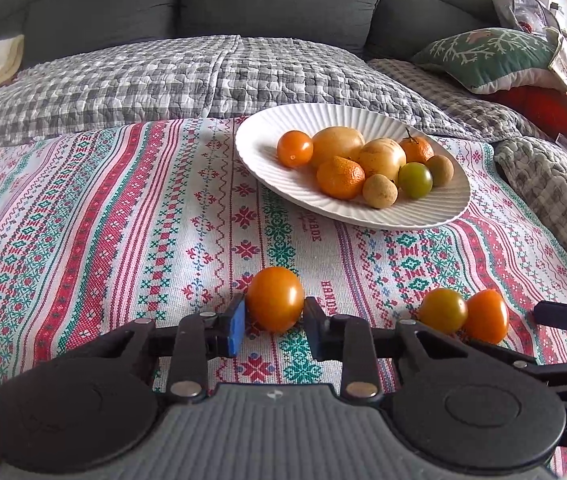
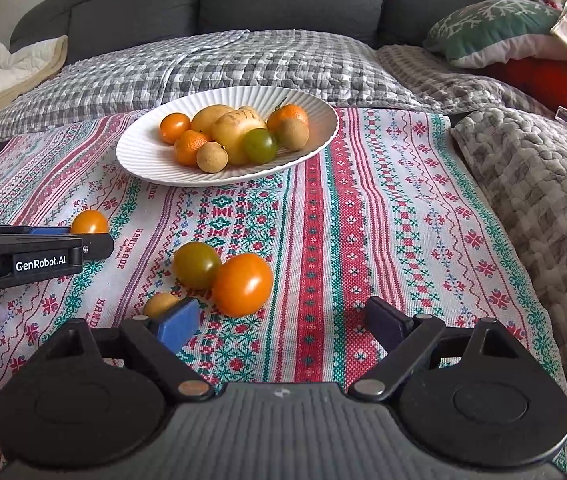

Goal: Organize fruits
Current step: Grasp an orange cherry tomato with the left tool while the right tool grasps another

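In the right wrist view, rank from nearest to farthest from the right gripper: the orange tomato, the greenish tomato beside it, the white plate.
From the right gripper:
1. Orange tomato, just ahead, left of centre.
2. Greenish tomato, touching it, farther left.
3. White plate, far end of the cloth.

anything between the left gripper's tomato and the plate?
Nothing. In the left wrist view, only bare patterned tablecloth lies between the orange tomato in the left gripper and the white plate. The right wrist view agrees.

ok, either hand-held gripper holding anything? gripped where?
Left hand-held gripper pinches an orange tomato across its sides, low on the cloth. Right hand-held gripper is open, empty.
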